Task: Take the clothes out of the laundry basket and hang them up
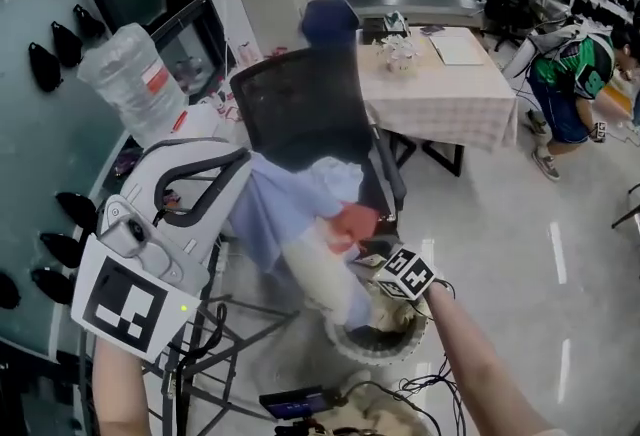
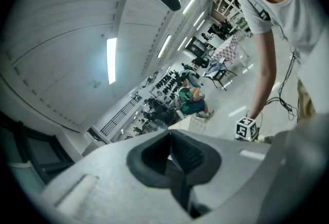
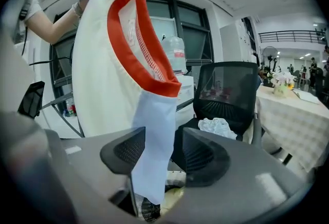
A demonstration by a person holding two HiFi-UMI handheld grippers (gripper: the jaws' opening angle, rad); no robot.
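Right now my left gripper (image 2: 170, 142) is up high, its jaws clamped together on a fold of the shirt (image 3: 103, 74), and a thin sliver of pale blue cloth shows between the pads. The shirt hangs down from that grip, out of the laundry basket (image 1: 350, 344) and above it. It has a cream body, an orange-red band round the neck opening and a light blue sleeve (image 3: 151, 151) trailing at the bottom. My right gripper (image 3: 163, 141) sits lower, by the basket's rim, with its jaws spread wide. The blue sleeve drops straight through the gap between them, close against the left-hand pad, and the pads are not pressing on it, so this gripper holds nothing. The woven white basket stands on the glossy floor beside a black metal frame (image 1: 225, 344), and what is inside it is mostly hidden behind the hanging cloth. Behind the shirt stands a black mesh office chair (image 1: 300, 104) with a crumpled white cloth (image 3: 218, 126) lying on its seat. A big clear water bottle (image 1: 130, 74) stands to the chair's left by the window wall. Farther back there is a table with a checked cloth (image 1: 450, 104), and a person in a green top (image 1: 570, 74) is bent down near it.
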